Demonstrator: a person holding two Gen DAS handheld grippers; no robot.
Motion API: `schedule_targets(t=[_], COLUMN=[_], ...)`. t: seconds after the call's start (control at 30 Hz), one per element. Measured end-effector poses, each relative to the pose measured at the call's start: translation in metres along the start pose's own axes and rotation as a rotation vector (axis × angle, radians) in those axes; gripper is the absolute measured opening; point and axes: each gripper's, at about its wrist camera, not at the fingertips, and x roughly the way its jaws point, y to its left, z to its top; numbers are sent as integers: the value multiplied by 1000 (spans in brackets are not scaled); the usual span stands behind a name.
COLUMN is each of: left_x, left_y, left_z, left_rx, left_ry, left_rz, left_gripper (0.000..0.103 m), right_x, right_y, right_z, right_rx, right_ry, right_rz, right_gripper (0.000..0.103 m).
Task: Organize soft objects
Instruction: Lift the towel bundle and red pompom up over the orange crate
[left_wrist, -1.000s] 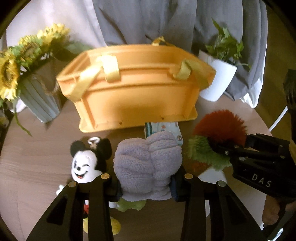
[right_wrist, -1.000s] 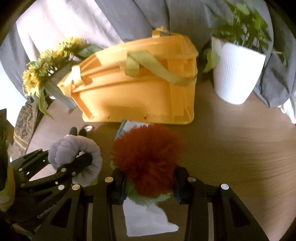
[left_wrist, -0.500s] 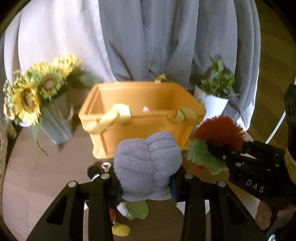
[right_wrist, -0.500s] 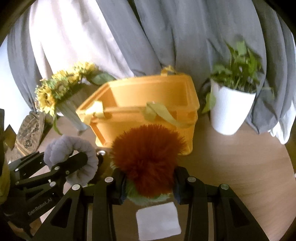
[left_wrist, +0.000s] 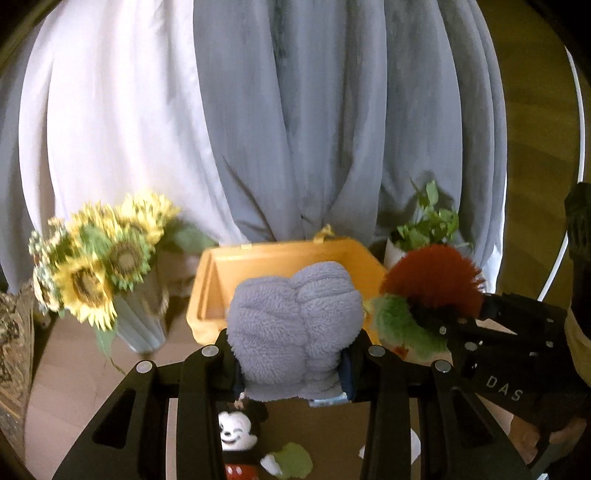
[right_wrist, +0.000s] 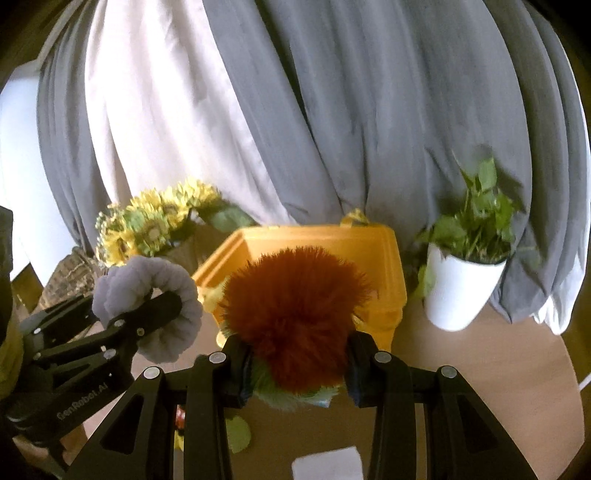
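- Far left: sunflower vase (left_wrist: 138, 317) stands just beside the orange bin (left_wrist: 210, 295). A wide swing with the left load could tip it; tall and top-heavy by the look of it.
- Left gripper (left_wrist: 291, 354): jaws clamped on the lilac plush (left_wrist: 295, 321), held up in front of the bin mouth. Plush bulges well past the pads, so it may catch on the near rim on release.
- Near, below left gripper: mouse doll (left_wrist: 238, 439) lies on the table (left_wrist: 74, 387), not binned yet.
- Right gripper (right_wrist: 295, 365): jaws clamped on the red-and-green fuzzy toy (right_wrist: 295, 317), also raised before the bin.
- Main risk: both grippers side by side, near touching, aimed at one opening. Dropping together could clash fingers or knock a toy out. I'd stagger them.
- Far right: white plant pot (right_wrist: 461, 291) near the bin's right wall. Open table to the near right; retreat that way.
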Motion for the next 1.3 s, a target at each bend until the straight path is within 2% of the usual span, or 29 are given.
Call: schedule_targets(t=[0.23,0.6,1.0,1.3], left_x=[-1,14,50,94], left_y=[3,7,19,30], left_z=[19,43,61,66], left_rx=[18,24,32,34], left_ry=[-50,-85,-78,-25], left_rz=[23,36,47,56], left_gripper=[38,38,38,38], right_x=[-2,11,44,84], right_y=[2,-3,-11,-22], right_z=[15,38,64,74], right_rx=[13,20,15,24], right_ry=[-43,-80,-73,-21], right_rz=[10,2,-6,-21], right_gripper=[39,39,39,39])
